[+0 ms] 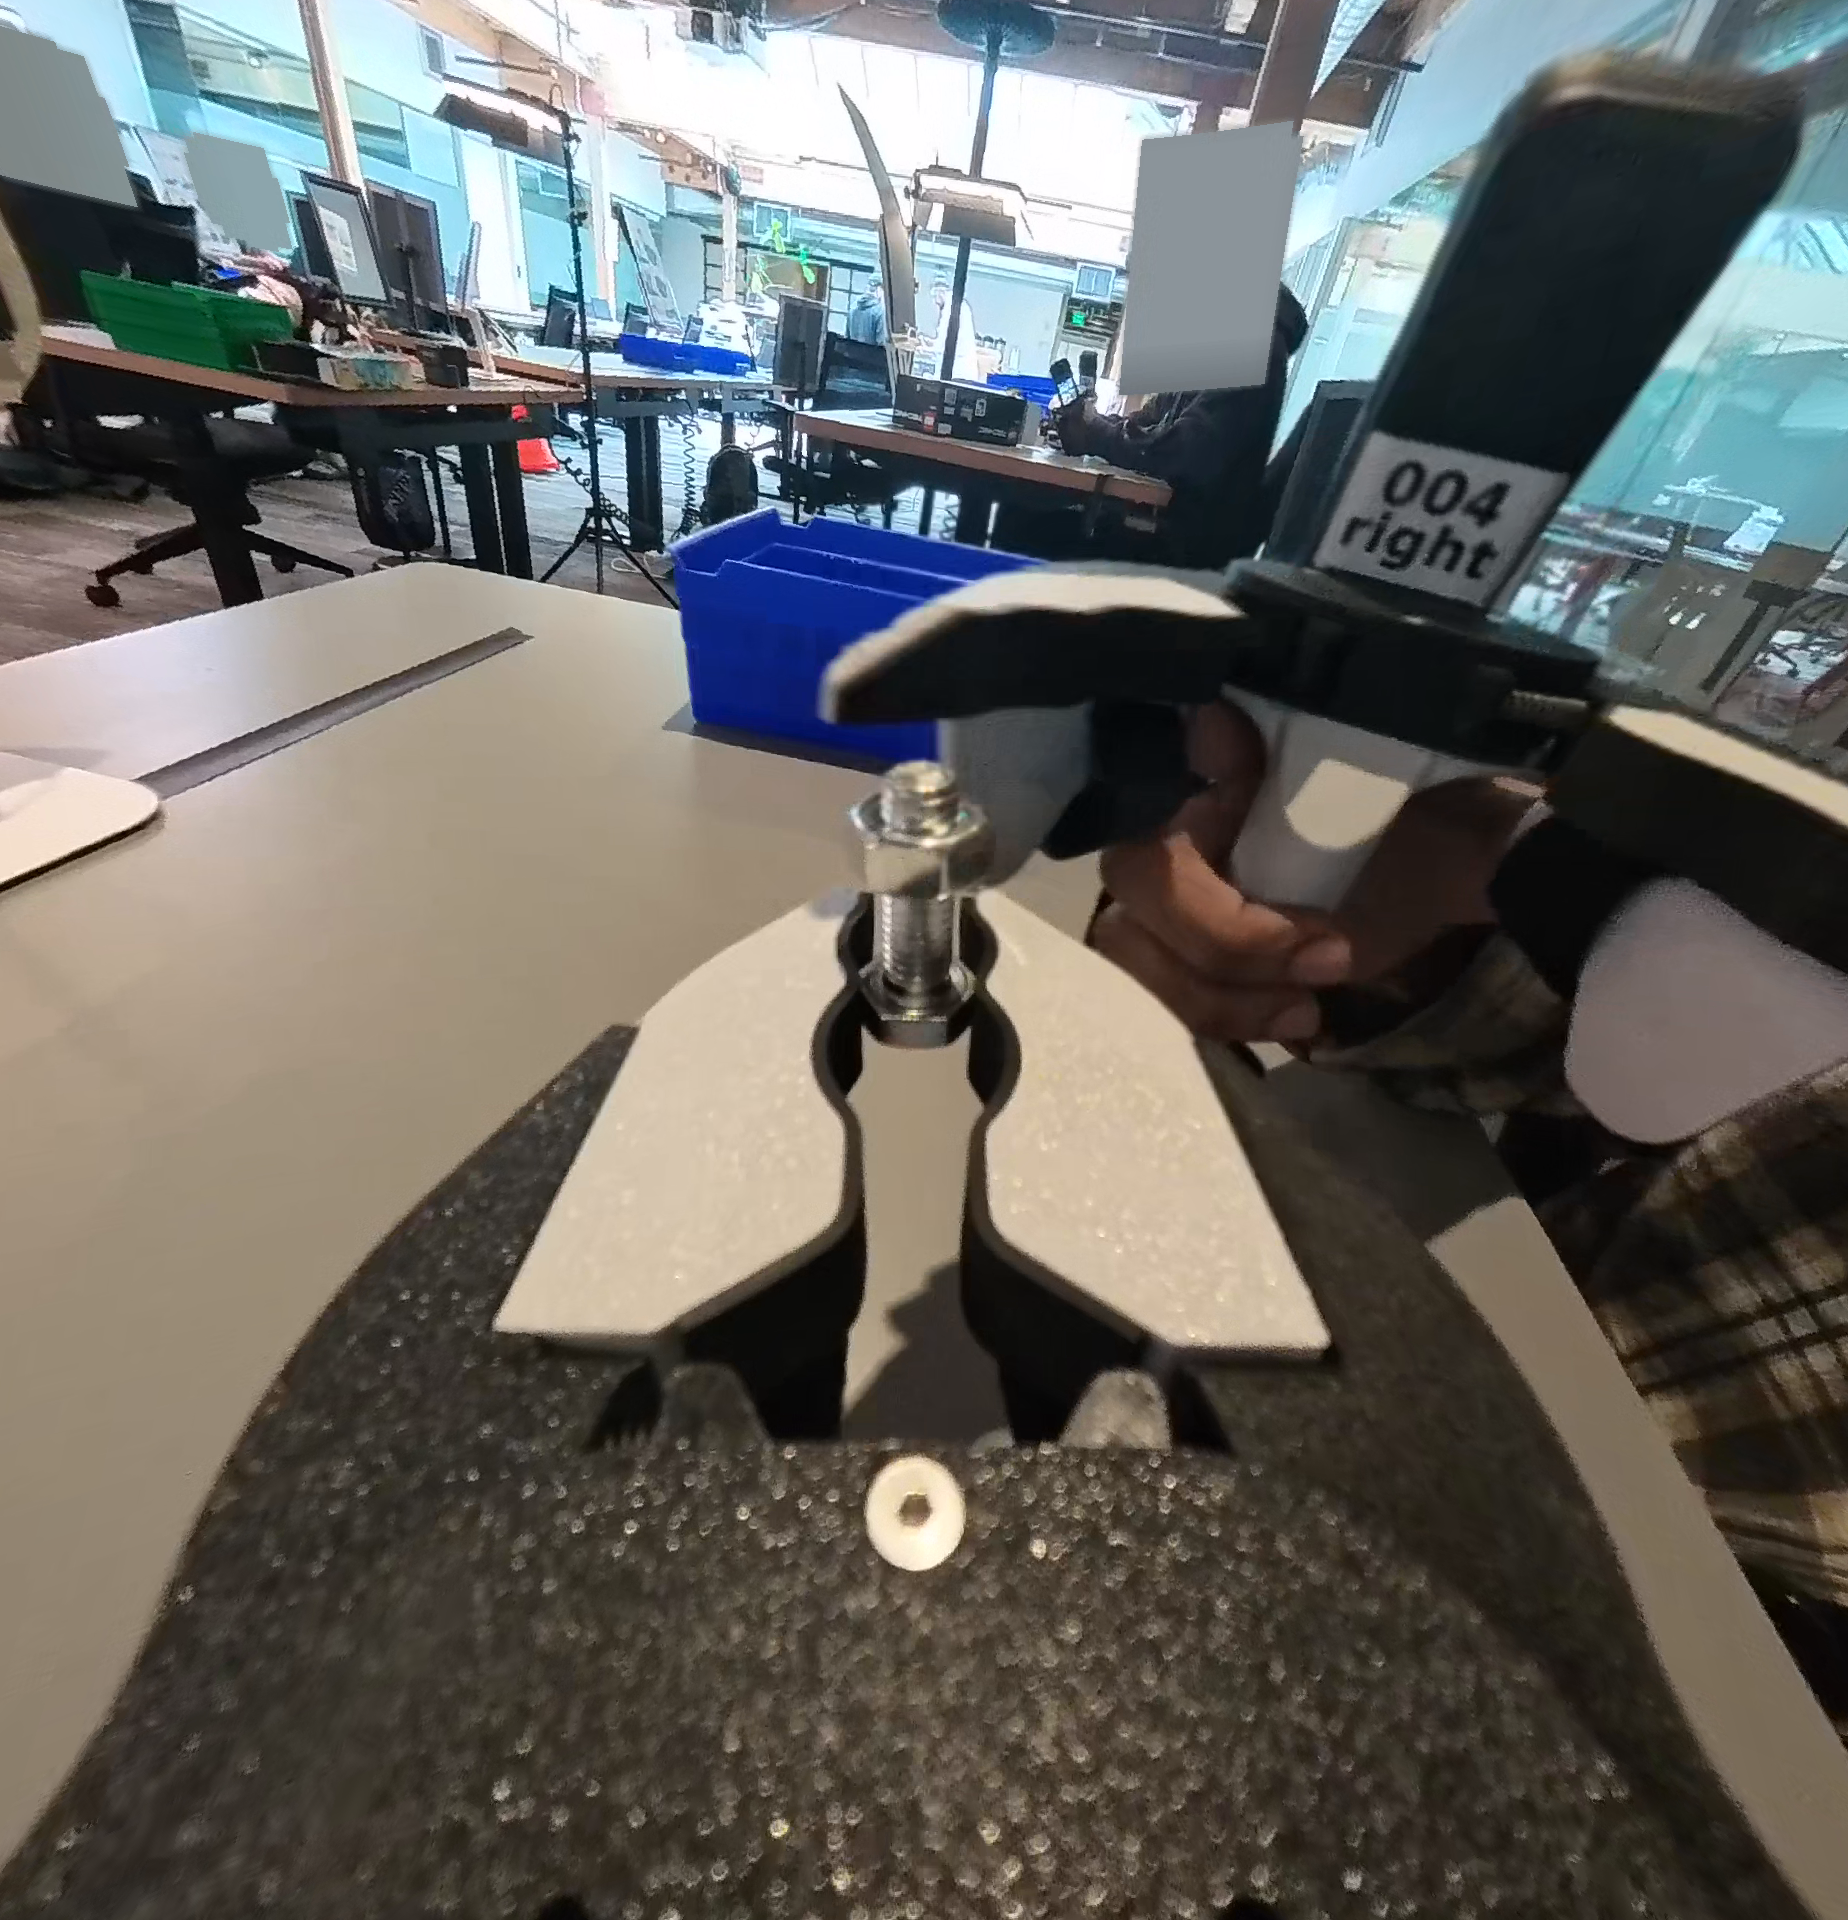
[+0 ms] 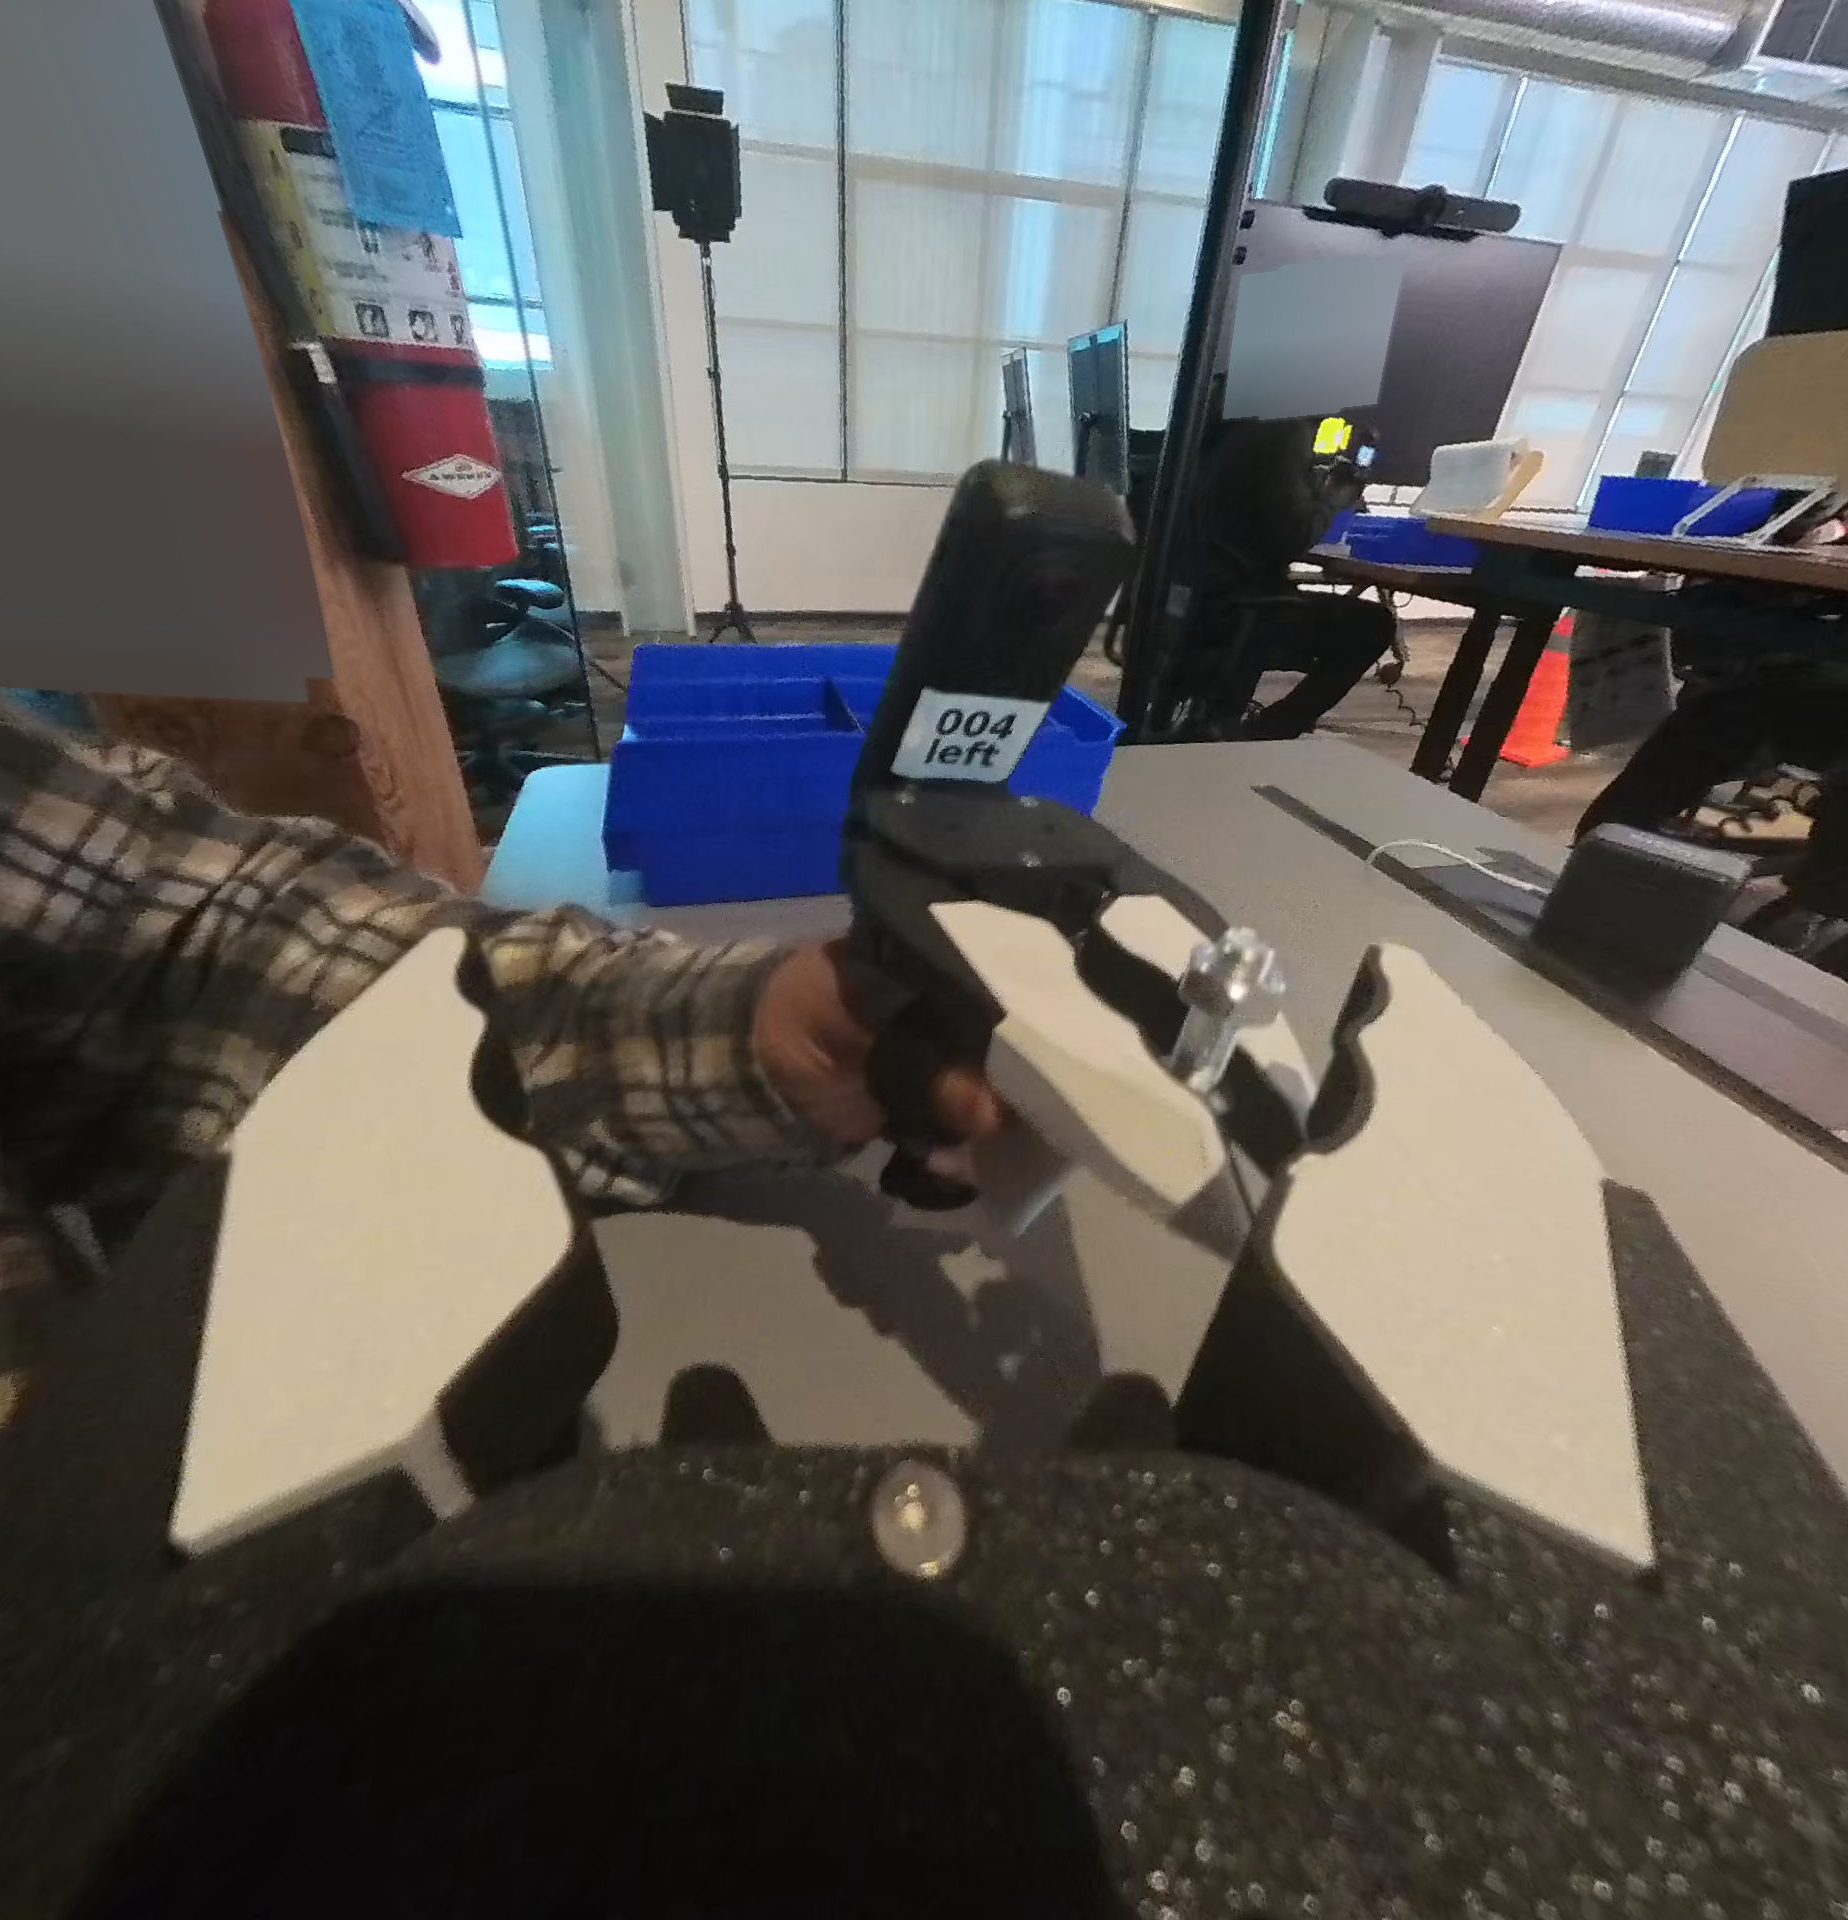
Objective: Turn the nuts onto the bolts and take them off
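Observation:
A silver bolt (image 1: pixel 912 935) stands upright with its hex head down. My left gripper (image 1: pixel 912 971) is shut on its lower end, above the grey table (image 1: pixel 380 987). A silver nut (image 1: pixel 916 847) sits near the bolt's top. My right gripper (image 1: pixel 951 748) comes in from the right, open, with its fingers just above and behind the nut; I cannot tell if they touch. In the right wrist view my right gripper (image 2: pixel 920 966) is wide open. The bolt (image 2: pixel 1206 1034) and nut (image 2: pixel 1237 971) stand between its fingers, near the right finger (image 2: pixel 1450 1195). The left gripper (image 2: pixel 1211 1091) holds the bolt there.
A blue bin (image 1: pixel 795 634) stands on the table behind the bolt, also in the right wrist view (image 2: pixel 733 769). A dark slot (image 1: pixel 328 707) runs across the table. A white pad (image 1: pixel 26 831) lies at the left edge. A small black box (image 2: pixel 1637 894) sits at the right.

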A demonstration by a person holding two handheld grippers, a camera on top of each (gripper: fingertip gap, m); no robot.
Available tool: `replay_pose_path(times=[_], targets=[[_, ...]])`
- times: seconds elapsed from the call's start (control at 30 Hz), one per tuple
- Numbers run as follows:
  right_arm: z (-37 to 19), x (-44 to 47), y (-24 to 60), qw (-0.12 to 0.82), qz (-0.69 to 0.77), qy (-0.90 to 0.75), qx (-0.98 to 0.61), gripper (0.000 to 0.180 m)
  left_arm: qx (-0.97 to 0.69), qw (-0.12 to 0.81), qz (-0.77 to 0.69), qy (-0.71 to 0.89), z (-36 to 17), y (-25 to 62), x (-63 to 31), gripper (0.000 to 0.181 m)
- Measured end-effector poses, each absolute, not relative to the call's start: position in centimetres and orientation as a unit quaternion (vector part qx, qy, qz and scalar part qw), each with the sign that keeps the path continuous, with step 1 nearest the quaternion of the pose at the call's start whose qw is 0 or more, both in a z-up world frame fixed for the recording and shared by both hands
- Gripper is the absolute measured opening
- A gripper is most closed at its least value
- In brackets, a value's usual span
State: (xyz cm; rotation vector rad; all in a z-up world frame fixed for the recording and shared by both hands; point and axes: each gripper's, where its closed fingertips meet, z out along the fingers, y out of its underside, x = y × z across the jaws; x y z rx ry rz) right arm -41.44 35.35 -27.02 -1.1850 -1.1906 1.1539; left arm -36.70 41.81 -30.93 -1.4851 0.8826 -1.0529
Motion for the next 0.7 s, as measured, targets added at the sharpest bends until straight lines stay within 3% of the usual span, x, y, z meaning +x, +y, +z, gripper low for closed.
replay_pose_path(times=[0.7], targets=[[-27.0,-41.2,34.5,0.527,0.475,-0.506,-0.49,0.144,-0.625,0.532,-0.439,0.364,-30.9,42.1,-37.0,0.015]])
